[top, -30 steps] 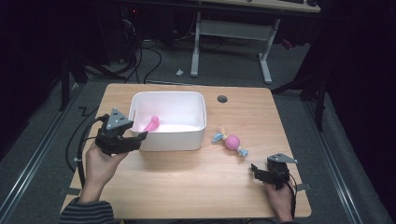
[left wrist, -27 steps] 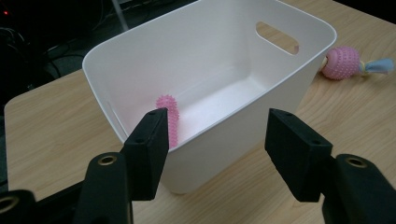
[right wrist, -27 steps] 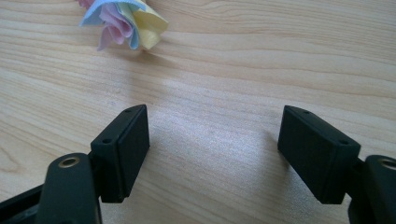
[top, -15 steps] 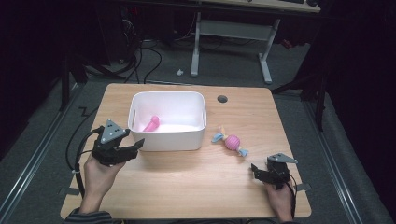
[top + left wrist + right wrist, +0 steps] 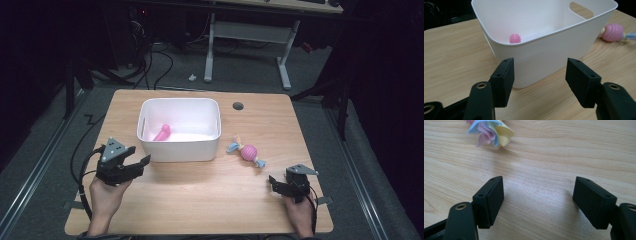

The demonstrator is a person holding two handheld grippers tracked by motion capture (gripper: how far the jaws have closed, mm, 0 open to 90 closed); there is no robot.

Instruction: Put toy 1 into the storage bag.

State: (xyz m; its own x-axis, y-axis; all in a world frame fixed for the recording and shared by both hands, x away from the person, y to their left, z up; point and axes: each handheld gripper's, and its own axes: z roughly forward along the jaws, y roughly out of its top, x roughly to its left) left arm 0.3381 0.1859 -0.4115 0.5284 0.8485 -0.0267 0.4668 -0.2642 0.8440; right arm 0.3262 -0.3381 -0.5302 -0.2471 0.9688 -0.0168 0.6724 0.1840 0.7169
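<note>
one white bin, two pink toys, two grippers, one table.

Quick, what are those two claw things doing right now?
Left gripper: open, holding nothing, near the bin.
Right gripper: open, holding nothing, over the table.

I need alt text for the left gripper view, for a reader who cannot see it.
Open black tongs, holding nothing, point at a white bin on a wooden table. A spiky pink toy lies inside the bin; a pink ball toy lies beyond it.
</note>
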